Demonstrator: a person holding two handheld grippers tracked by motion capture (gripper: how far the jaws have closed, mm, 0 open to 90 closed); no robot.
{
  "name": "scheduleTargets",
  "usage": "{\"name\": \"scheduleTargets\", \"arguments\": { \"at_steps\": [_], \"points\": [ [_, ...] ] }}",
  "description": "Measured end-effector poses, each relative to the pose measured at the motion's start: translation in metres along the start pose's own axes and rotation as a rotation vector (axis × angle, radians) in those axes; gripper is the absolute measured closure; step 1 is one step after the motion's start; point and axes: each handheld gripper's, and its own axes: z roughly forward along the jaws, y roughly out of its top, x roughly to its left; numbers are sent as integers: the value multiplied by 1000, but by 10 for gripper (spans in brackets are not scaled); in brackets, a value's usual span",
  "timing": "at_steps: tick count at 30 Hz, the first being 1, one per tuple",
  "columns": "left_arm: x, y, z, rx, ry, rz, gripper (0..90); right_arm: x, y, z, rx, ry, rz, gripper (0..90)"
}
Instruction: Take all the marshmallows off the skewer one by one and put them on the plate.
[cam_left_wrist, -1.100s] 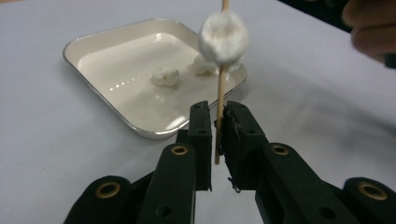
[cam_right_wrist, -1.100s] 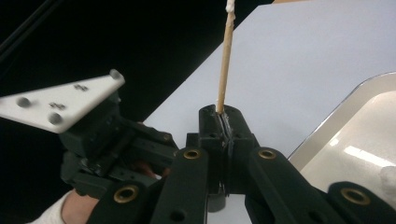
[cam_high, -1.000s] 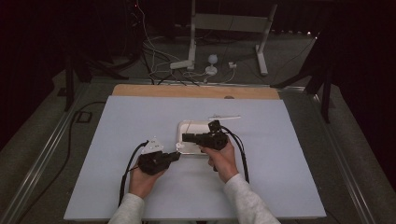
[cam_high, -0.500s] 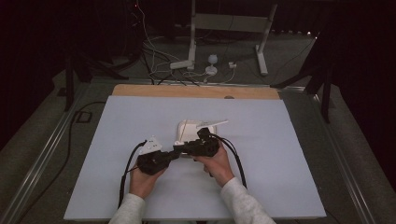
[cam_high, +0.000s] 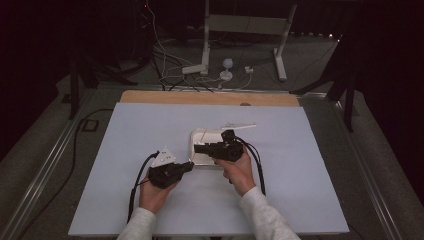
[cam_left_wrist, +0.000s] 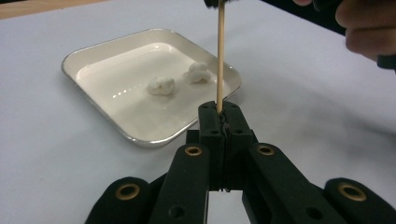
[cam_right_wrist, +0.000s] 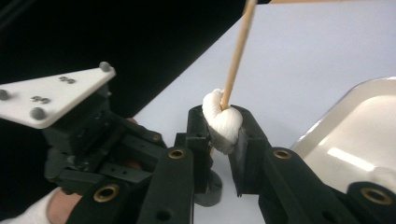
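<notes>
Skewer (cam_left_wrist: 220, 56) clamped upright in left gripper (cam_left_wrist: 219, 109), jaws clenched on its lower end, just beside near corner of tray (cam_left_wrist: 93, 51). Marshmallow (cam_right_wrist: 223, 120) pinched in right gripper (cam_right_wrist: 223, 128), skewer run through it. Skewer axis near vertical; marshmallow to be slid along it. Two marshmallows (cam_left_wrist: 161, 86) left in tray.

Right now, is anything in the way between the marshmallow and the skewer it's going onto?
Nothing visible. The marshmallow, pinched in the right tool, already sits on the skewer, which the left tool holds upright beside the tray.
</notes>
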Motion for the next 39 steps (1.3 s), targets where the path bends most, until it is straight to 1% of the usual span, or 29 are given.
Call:
{"name": "scheduleTargets", "arguments": {
  "at_steps": [5, 10, 11, 12, 13, 14, 15, 16, 17, 18, 19, 22, 23, 25, 27, 28, 29, 30, 31, 32, 33, 34, 35, 37, 38, 39],
  "points": [
    [0, 0, -2, -10, 5, 7, 900, 0, 6, -4, -8, -7, -5, 795],
    [0, 1, -5, -18, 26, 25, 900, 3, 13, -6, -17, -13, -17, 792],
    [0, 1, -5, -16, 27, 26, 900, 3, 15, -7, -29, -15, -12, 792],
    [0, 1, -6, -13, 34, 31, 900, 3, 15, -7, -29, -15, -12, 792],
    [-1, 1, -6, -8, 42, 34, 900, 2, 17, -9, -42, -13, 6, 793],
    [-1, 0, -5, 10, 50, 41, 900, 2, 17, -9, -42, -13, 6, 793],
    [-1, -2, -4, 26, 64, 50, 900, -1, 20, -15, -85, -17, 34, 795],
    [0, -3, -4, 27, 65, 50, 900, -1, 20, -15, -85, -17, 34, 795],
    [1, -2, -5, 17, 51, 43, 900, -3, 22, -18, -95, -17, 43, 795],
    [0, 0, -5, 16, 59, 51, 900, -4, 24, -22, -89, -24, 33, 795],
    [-1, 0, -4, 16, 56, 53, 900, -4, 25, -24, -85, -34, 21, 795],
    [-2, 1, -2, 20, 56, 60, 900, -5, 28, -28, -88, -42, 17, 794],
    [-2, 1, -3, 19, 57, 61, 900, -5, 29, -28, -94, -40, 23, 794],
    [-3, 1, -3, 33, 82, 80, 900, -7, 29, -29, -118, -39, 34, 794],
    [-2, 0, -3, 40, 86, 79, 900, -7, 29, -29, -123, -42, 36, 795],
    [-2, -1, -2, 58, 101, 85, 900, -8, 31, -33, -151, -41, 44, 801],
    [-1, -3, -1, 73, 109, 83, 900, -10, 34, -39, -183, -39, 58, 802],
    [1, -5, -1, 73, 104, 70, 900, -11, 38, -46, -200, -43, 58, 802],
    [2, -5, -2, 64, 99, 58, 900, -11, 38, -46, -200, -43, 58, 802],
    [3, -4, -4, 50, 97, 48, 900, -11, 41, -52, -201, -56, 43, 802],
    [3, -3, -5, 34, 89, 35, 900, -10, 44, -57, -176, -70, 20, 799],
    [3, -1, -6, 21, 81, 27, 900, -10, 44, -57, -176, -70, 20, 799],
    [3, -1, -6, 20, 79, 25, 900, -9, 43, -57, -159, -85, 9, 797],
    [1, 0, -5, 18, 66, 22, 900, -11, 39, -54, -130, -108, -11, 792],
    [0, 0, -6, 18, 62, 22, 900, -12, 37, -51, -120, -116, -13, 790],
    [0, 0, -6, 15, 58, 18, 900, -17, 31, -46, -97, -137, -9, 785]
  ]
}}
